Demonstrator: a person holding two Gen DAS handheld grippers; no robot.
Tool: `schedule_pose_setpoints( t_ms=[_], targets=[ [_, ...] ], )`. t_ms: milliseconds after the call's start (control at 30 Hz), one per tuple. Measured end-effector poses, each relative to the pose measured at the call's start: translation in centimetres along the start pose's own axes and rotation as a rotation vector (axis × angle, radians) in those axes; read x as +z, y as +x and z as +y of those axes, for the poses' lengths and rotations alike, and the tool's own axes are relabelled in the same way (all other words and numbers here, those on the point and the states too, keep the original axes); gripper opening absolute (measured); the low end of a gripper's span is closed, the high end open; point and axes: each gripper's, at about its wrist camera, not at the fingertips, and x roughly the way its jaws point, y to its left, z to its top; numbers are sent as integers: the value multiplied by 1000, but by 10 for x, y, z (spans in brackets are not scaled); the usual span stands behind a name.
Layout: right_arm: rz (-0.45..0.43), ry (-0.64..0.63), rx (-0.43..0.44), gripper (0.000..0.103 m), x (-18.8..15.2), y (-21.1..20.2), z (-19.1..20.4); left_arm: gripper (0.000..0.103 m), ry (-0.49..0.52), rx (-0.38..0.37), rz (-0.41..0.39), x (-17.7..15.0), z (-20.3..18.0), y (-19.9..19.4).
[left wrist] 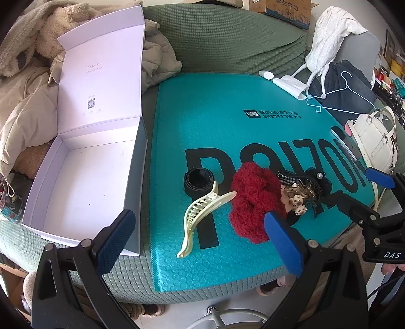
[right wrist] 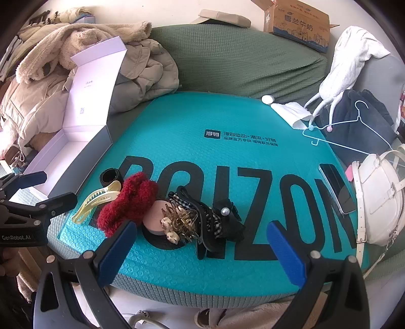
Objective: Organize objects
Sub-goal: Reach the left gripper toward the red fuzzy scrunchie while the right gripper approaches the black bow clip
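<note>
Hair accessories lie in a cluster on a teal bubble mailer (left wrist: 227,131) (right wrist: 227,121): a cream claw clip (left wrist: 200,215) (right wrist: 93,202), a fuzzy red scrunchie (left wrist: 253,202) (right wrist: 129,205), a black coiled band (left wrist: 197,182) (right wrist: 110,176), gold clips with small figures (right wrist: 179,222), a pink round case (right wrist: 155,215), and a black checked bow clip (right wrist: 217,220). An open white box (left wrist: 83,177) (right wrist: 58,149) stands empty to the left. My left gripper (left wrist: 200,238) (right wrist: 48,187) is open above the cream clip. My right gripper (right wrist: 202,250) (left wrist: 377,187) is open in front of the bow clip.
A green sofa back (right wrist: 240,63), beige coats (right wrist: 141,70), a white handbag (right wrist: 379,202), a phone (right wrist: 336,187), a blue wire hanger (right wrist: 354,131), white tissue (right wrist: 291,111) and a cardboard box (right wrist: 298,22) surround the mailer. The sofa's front edge lies just below the grippers.
</note>
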Motion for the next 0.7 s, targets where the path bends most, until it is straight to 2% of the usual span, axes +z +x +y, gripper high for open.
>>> schedule_pose_setpoints(
  t_ms=[700],
  targets=[
    [-1, -2, 13, 102, -3, 0, -1, 102, -6, 4, 8, -2, 2, 3]
  ],
)
